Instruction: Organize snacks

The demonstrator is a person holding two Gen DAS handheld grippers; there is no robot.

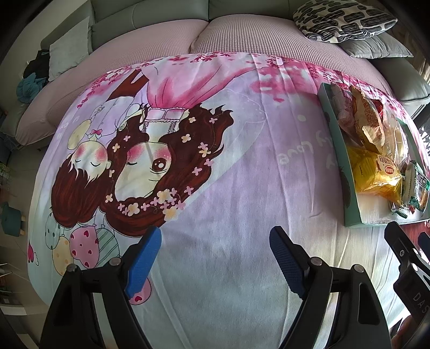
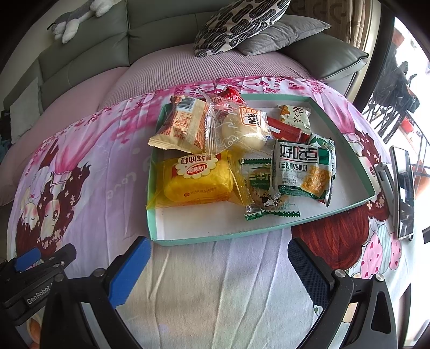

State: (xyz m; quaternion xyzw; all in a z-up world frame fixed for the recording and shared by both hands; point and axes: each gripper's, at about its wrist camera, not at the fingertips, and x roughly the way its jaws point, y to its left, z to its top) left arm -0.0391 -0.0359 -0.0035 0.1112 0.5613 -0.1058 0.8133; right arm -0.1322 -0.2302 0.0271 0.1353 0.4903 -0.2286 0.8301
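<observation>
A shallow teal-rimmed tray (image 2: 215, 239) lies on the cartoon-print cloth and holds several wrapped snacks. Among them are a yellow bread pack (image 2: 197, 180), a green-and-white biscuit pack (image 2: 303, 169), a clear-wrapped bun (image 2: 242, 128) and a tan cake pack (image 2: 182, 126). My right gripper (image 2: 217, 268) hovers just in front of the tray's near edge, open, nothing between its blue pads. The left wrist view shows the same tray (image 1: 349, 171) at the far right. My left gripper (image 1: 215, 257) stands open over bare cloth, well left of the tray.
The cloth (image 1: 228, 174) covers a surface in front of a grey sofa with a patterned cushion (image 2: 239, 24) and a grey pillow (image 2: 282, 35). A phone on a stand (image 2: 403, 188) sits right of the tray. A plush toy (image 2: 72, 18) rests on the sofa back.
</observation>
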